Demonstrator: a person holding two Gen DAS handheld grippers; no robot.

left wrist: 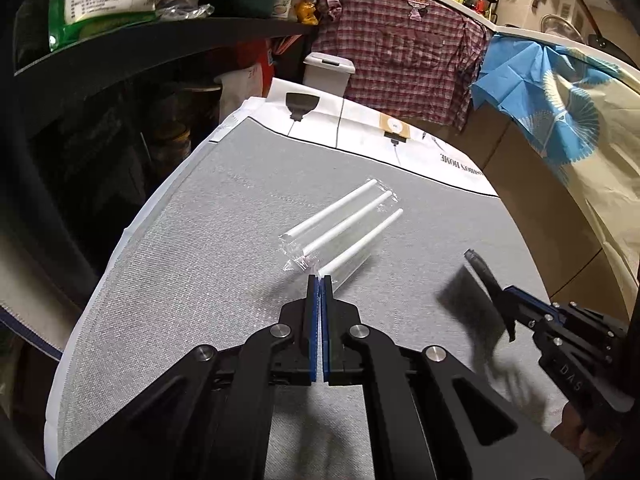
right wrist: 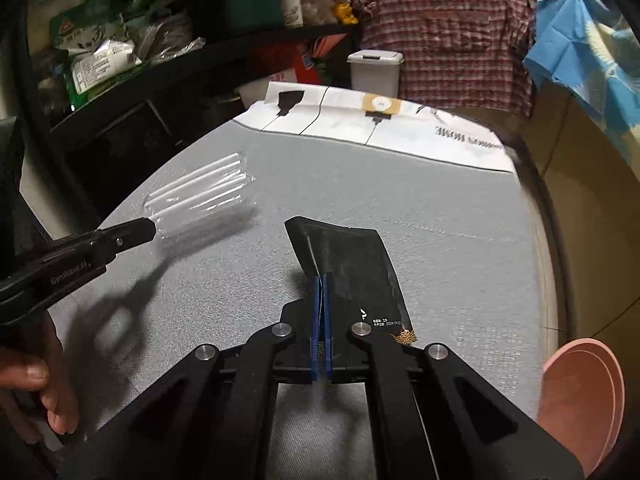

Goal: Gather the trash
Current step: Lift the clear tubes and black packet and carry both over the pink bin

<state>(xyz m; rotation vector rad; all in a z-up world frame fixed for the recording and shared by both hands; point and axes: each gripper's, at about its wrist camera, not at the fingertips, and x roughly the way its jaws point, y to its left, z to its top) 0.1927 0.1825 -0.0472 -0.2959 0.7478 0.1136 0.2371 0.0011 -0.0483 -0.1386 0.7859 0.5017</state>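
A clear plastic packet of white straws point(left wrist: 340, 224) hangs just above the grey tablecloth point(left wrist: 180, 280). My left gripper point(left wrist: 320, 278) is shut on the packet's near edge. The right wrist view shows the same packet point(right wrist: 200, 188) blurred, held off the cloth by the left gripper point(right wrist: 149, 227), with a shadow beneath it. A flat black wrapper point(right wrist: 344, 256) with small white print sticks up from my right gripper point(right wrist: 322, 278), which is shut on its lower edge. From the left wrist view the right gripper point(left wrist: 505, 300) holds that wrapper point(left wrist: 482, 270) at the right, above the cloth.
A white lidded bin point(left wrist: 328, 72) stands past the table's far end. A dark shelf point(left wrist: 160, 36) with bags and a green box runs along the left. A checked shirt point(left wrist: 400, 52) and a blue cloth point(left wrist: 520, 76) hang behind. A pink dish point(right wrist: 580, 396) sits at the right edge.
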